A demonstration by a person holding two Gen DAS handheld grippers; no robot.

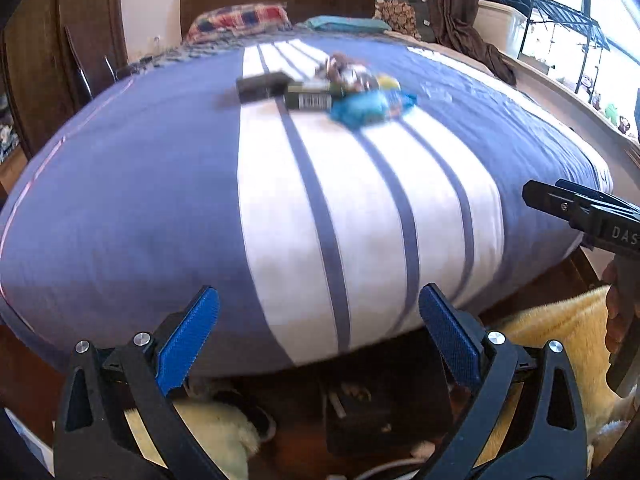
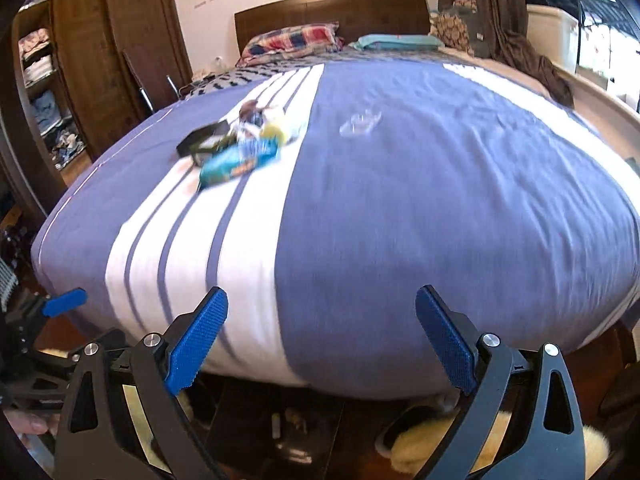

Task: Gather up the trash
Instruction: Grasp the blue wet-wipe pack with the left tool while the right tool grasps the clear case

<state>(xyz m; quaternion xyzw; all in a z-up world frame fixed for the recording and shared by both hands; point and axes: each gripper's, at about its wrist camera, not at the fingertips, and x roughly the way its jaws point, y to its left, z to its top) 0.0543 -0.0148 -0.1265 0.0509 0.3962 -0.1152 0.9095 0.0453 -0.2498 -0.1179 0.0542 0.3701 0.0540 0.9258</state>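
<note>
Both tools hang at the foot of the bed [image 1: 120,184], well short of the trash, so this looks like the approach step with nothing collected yet. The left gripper [image 1: 319,334] has its blue pads spread wide and empty, and the right gripper [image 2: 322,334] is likewise spread wide and empty. The litter lies in a small heap on the white-striped part of the bedspread, toward the middle of the mattress: a crumpled blue wrapper [image 1: 368,108] nearest, touching a dark green box [image 1: 310,98], with a black flat object [image 1: 262,86] beside it. A clear plastic piece [image 2: 360,123] lies apart on the blue cloth. The next move probably calls for reaching well forward over the bed and lowering one tool's pads to either side of the wrapper.
</note>
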